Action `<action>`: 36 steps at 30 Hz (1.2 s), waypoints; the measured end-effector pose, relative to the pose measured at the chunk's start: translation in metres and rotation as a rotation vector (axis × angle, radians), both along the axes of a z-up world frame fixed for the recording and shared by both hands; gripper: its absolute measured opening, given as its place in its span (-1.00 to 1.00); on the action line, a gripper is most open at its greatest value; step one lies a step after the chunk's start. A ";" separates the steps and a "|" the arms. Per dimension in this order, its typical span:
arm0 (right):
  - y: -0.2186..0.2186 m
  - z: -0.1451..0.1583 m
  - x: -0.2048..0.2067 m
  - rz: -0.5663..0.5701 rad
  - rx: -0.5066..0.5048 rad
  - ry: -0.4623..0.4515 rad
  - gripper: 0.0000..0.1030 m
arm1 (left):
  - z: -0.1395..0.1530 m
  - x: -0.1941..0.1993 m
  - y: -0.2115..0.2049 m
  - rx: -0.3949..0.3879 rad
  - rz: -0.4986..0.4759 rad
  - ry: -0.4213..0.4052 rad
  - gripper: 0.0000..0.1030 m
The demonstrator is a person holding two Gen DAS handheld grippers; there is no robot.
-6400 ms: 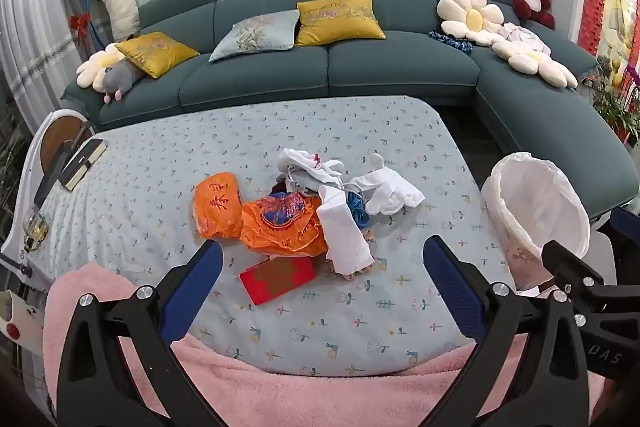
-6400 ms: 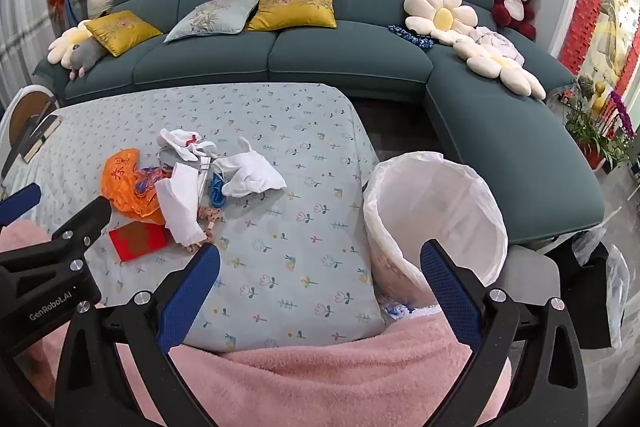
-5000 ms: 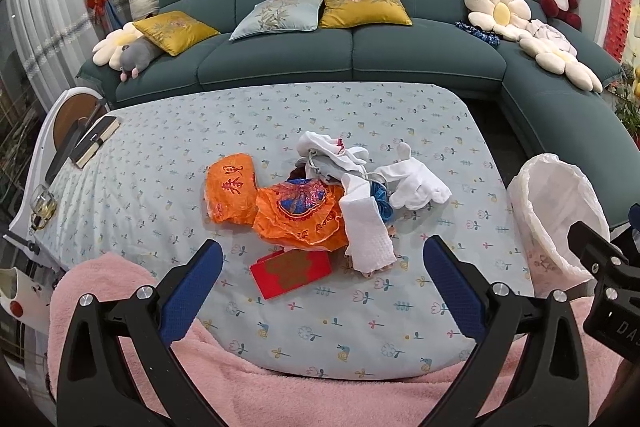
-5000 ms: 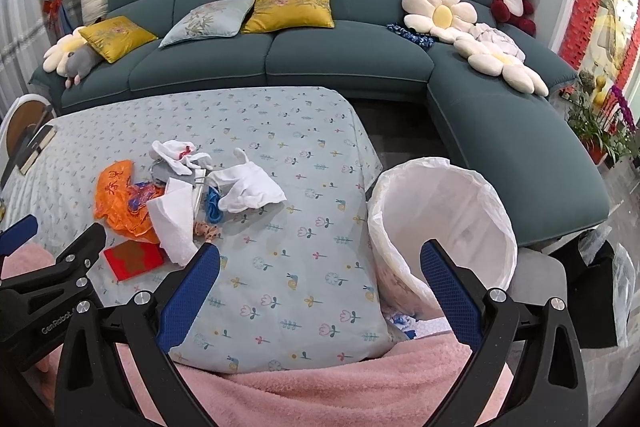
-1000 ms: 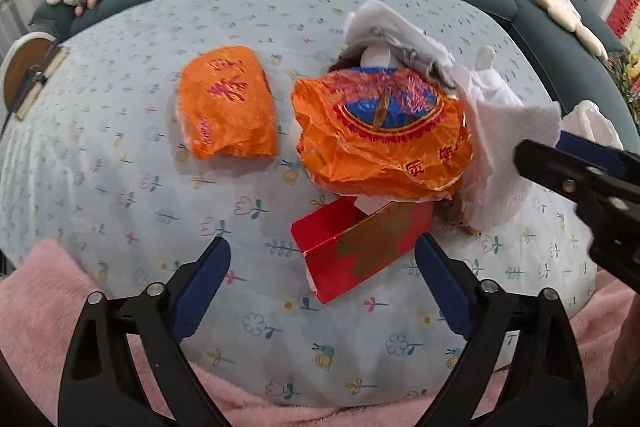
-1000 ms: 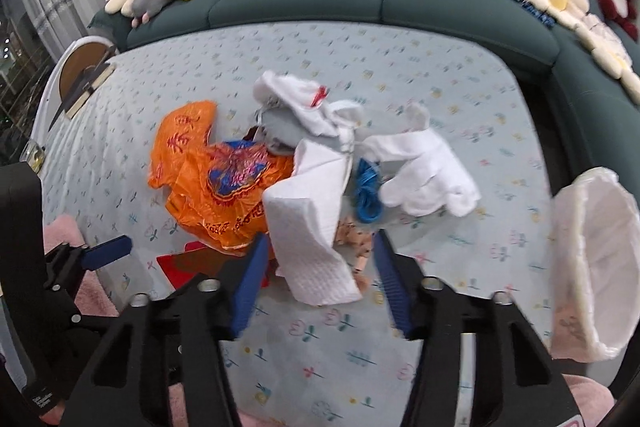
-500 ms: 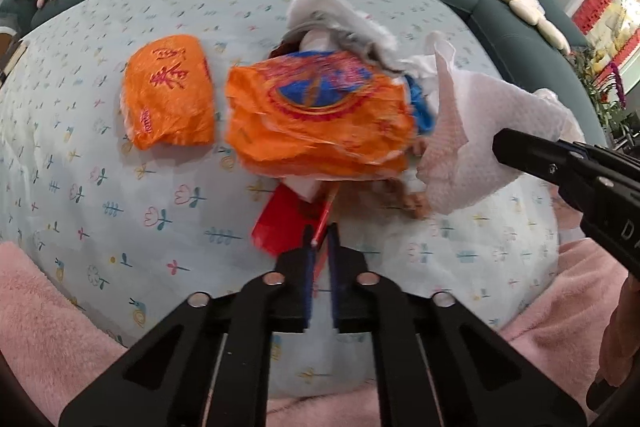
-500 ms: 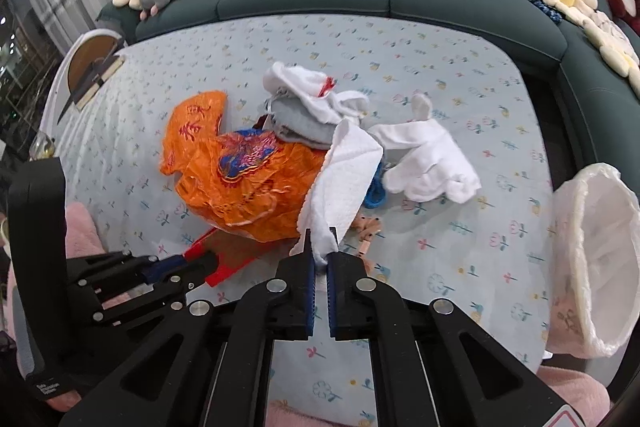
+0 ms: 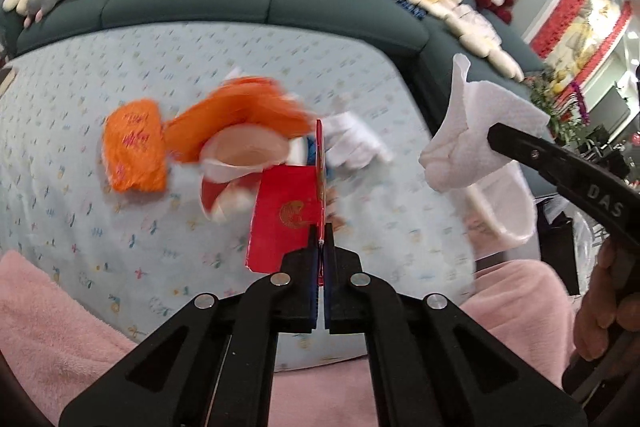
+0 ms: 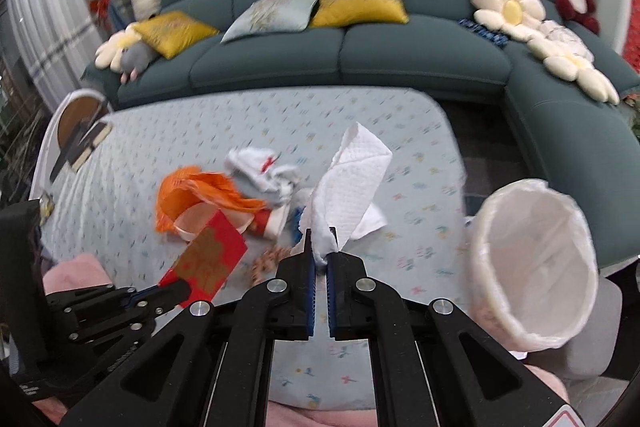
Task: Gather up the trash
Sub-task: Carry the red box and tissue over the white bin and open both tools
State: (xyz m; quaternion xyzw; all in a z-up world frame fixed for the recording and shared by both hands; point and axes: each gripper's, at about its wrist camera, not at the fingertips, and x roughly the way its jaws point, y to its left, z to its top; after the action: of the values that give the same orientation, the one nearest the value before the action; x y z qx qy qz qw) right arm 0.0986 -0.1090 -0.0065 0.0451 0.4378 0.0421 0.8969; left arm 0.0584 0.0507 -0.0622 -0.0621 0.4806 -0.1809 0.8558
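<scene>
My left gripper (image 9: pixel 319 241) is shut on the edge of a red envelope (image 9: pixel 286 215), which hangs above the flowered tabletop (image 9: pixel 80 99). The same red envelope (image 10: pixel 210 259) shows at the lower left of the right wrist view. My right gripper (image 10: pixel 320 241) is shut on a white paper towel (image 10: pixel 352 167), lifted off the table; that paper towel (image 9: pixel 476 131) appears at the right of the left wrist view. On the table lie an orange bag (image 9: pixel 134 147), a larger orange wrapper (image 10: pixel 204 187) and white crumpled cloths (image 10: pixel 262 169). A white-lined trash bin (image 10: pixel 536 259) stands at the table's right side.
A dark teal corner sofa (image 10: pixel 400 55) with yellow cushions and plush toys wraps around the back and right. Pink fabric (image 9: pixel 48 319) lies along the table's near edge. A person's hand (image 9: pixel 608 291) holds the right gripper. Books (image 10: pixel 84 143) sit at the far left.
Both grippers closed, the left on the red envelope and the right on the paper towel, then rose off the table with them. The orange wrapper shifted and looks blurred.
</scene>
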 end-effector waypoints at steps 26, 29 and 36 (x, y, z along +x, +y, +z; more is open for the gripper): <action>-0.149 0.058 -0.043 -0.265 -0.011 -0.163 -0.92 | 0.095 -0.006 -0.173 -0.066 -0.296 -0.211 -0.98; -0.166 0.051 -0.045 -0.296 -0.003 -0.152 -0.92 | 0.093 -0.001 -0.195 -0.078 -0.324 -0.197 -0.98; -0.202 0.034 -0.039 -0.349 0.011 -0.124 -0.92 | 0.077 0.011 -0.234 -0.087 -0.367 -0.150 -0.97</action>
State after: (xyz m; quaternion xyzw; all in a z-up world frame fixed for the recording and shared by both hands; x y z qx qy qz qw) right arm 0.0601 -0.3107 0.0273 0.1226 0.3670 -0.1090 0.9157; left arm 0.0690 -0.1835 0.0143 0.0033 0.4106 -0.3585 0.8384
